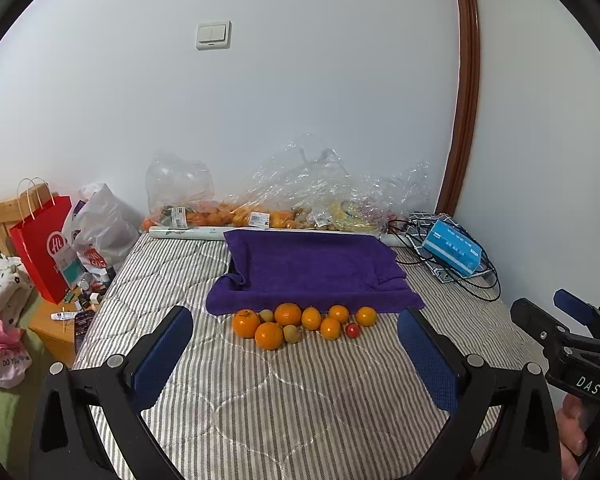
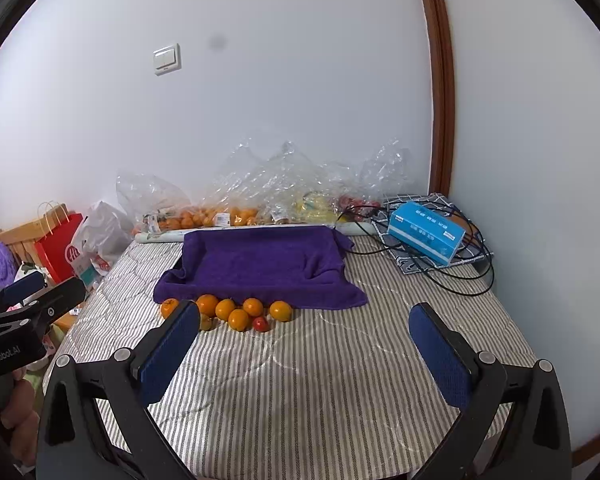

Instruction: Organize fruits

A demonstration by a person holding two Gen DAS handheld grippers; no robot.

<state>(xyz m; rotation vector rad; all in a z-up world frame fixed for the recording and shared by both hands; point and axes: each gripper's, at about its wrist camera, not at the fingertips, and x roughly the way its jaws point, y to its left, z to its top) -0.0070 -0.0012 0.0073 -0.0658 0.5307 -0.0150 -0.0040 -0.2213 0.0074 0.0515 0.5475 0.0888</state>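
Both grippers hang wide apart over striped bedding, fruit sorting not yet begun.

Left gripper (image 1: 296,354) & right gripper (image 2: 304,354) w/ jaws spread, nothing between the blue pads; each tilts down toward the fruit cluster (image 1: 304,322), which sits well ahead on the striped cover (image 1: 300,408), just in front of the purple towel (image 1: 312,272). Cluster: several oranges, two small brownish fruits, one small red fruit (image 1: 352,330), all touching or close together, unsorted. Towel looks draped over a tray-like form, w/ nothing on it, likely the drop spot. Judged progress: nil; every piece left to move. More bagged fruit (image 1: 228,216) lies at the wall behind, untouched.
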